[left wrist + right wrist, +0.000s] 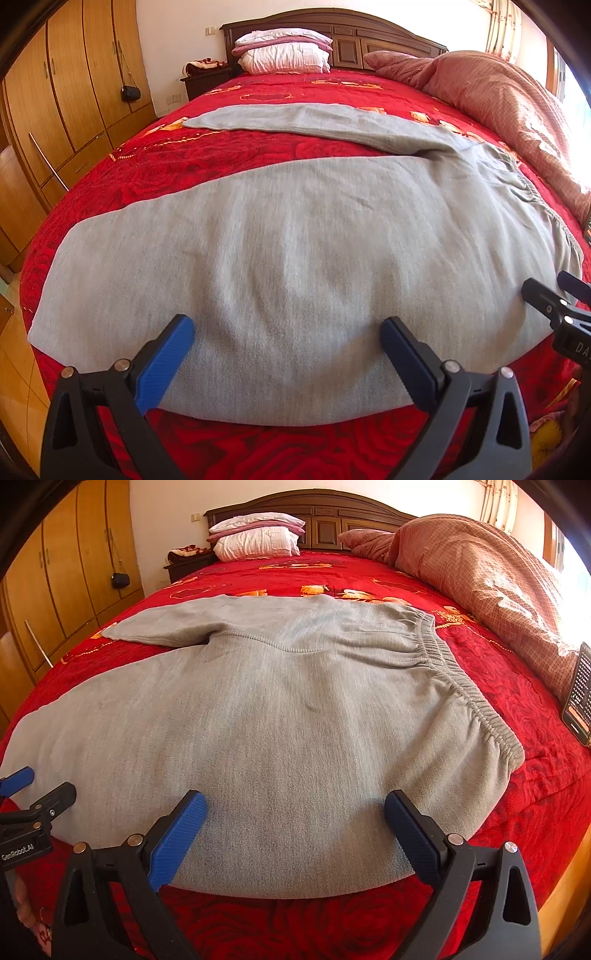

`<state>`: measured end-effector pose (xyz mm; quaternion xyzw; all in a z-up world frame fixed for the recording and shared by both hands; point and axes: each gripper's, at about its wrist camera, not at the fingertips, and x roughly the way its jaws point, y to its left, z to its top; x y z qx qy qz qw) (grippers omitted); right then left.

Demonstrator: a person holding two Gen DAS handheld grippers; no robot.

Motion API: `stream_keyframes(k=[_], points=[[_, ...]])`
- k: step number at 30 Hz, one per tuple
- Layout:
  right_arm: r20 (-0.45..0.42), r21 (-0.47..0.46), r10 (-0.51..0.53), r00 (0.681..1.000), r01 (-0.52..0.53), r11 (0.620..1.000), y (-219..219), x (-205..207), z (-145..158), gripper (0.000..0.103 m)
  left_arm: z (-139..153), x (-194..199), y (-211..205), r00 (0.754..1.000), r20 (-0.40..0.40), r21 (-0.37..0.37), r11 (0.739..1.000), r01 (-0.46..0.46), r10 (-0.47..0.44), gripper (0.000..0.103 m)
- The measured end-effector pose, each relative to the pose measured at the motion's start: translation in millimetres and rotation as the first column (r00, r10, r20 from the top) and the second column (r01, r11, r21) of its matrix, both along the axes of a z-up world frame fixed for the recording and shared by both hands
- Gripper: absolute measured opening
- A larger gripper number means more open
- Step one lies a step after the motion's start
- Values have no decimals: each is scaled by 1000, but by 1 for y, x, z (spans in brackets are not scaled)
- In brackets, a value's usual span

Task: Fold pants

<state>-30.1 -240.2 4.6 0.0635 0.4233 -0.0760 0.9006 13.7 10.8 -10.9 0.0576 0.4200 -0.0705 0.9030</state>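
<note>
Grey sweatpants (280, 236) lie spread flat on a red bedspread (192, 151), legs to the left and apart, elastic waistband (465, 686) to the right. My left gripper (288, 332) stands open over the near leg's front edge, nothing between its blue pads. My right gripper (295, 808) is open too, above the near edge of the pants close to the waistband. The far leg (177, 624) angles away toward the upper left. Each gripper shows at the side of the other's view: the right gripper (554, 295), the left gripper (33, 790).
Pillows (284, 51) are stacked at the dark headboard (325, 517). A pink quilt (480, 576) is heaped along the bed's right side. A phone (580, 690) lies by the right edge. Wooden wardrobes (66, 96) stand on the left, with a small black bag (130, 93) hanging.
</note>
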Motion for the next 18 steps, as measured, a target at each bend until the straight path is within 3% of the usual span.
stream_keyframes(k=[18], points=[[-3, 4, 0, 1000, 0, 1000, -1, 1, -2, 99, -2, -1, 1, 1000, -5, -2, 1000, -3, 3, 103]])
